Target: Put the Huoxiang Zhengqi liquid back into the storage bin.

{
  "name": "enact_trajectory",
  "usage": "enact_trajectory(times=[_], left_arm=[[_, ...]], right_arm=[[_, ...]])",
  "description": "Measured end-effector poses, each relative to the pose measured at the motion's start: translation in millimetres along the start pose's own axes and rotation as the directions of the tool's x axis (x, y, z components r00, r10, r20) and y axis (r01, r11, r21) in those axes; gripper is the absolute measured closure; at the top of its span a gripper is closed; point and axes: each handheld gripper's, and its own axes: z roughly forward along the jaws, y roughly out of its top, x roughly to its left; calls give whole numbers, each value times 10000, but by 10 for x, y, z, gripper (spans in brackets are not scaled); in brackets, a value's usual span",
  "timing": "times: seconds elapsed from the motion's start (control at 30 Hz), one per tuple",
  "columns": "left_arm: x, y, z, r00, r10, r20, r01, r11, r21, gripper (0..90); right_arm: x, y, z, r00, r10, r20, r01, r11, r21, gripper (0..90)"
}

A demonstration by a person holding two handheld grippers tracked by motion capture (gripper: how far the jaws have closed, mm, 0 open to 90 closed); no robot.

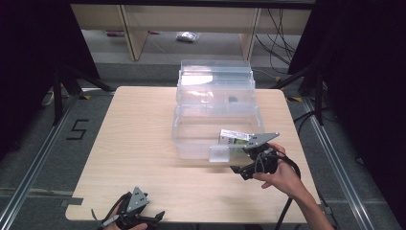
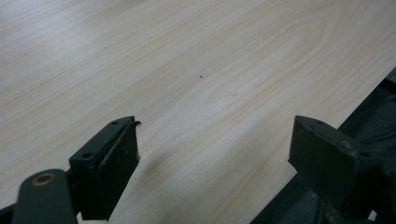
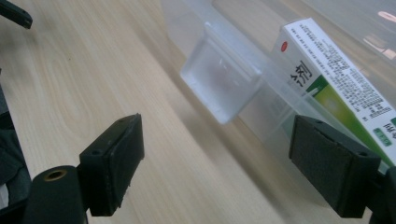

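Observation:
A clear plastic storage bin (image 1: 191,127) stands open on the wooden table, its lid (image 1: 215,81) tipped up behind it. Inside at the front right lies a white and green medicine box (image 1: 233,137) (image 3: 336,79). My right gripper (image 1: 249,165) (image 3: 219,168) hovers open just outside the bin's front right corner, beside the bin's clear latch flap (image 1: 219,154) (image 3: 219,81), with nothing between its jaws. My left gripper (image 1: 136,215) (image 2: 215,158) rests open over the bare tabletop at the near left edge, holding nothing.
The table (image 1: 134,143) has bare wood left of the bin. A small dark object (image 1: 233,99) shows through the lid. Beyond the table lie a grey floor, wooden shelving legs (image 1: 134,33), cables (image 1: 280,43) and a floor mark "5" (image 1: 78,129).

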Motion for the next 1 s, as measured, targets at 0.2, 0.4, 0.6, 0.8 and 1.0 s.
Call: enact_trajectory(times=[0.2,0.4,0.6,0.8,1.0], left_arm=[[9,1,-9,9999,141,13,-141,9998,117,152],[-3,0,0,10000,0,23,0,10000,3,152],[-4,3,1,10000,1,1,-1,10000,3,152],[-7,2,1,10000,-7,25,7,10000,-9,152],[-22,3,4,9998,-138,149,140,9999,-100,152]], right_arm=[[79,-89,-4,10000,51,-53,-51,10000,-2,187],[112,-207,1,9995,310,-18,-310,9995,-53,188],[144,-346,21,9996,293,20,-292,9994,-206,190],[208,-469,70,9987,483,-188,-486,9988,-115,190],[229,-533,66,9985,514,-213,-518,9984,-218,190]])
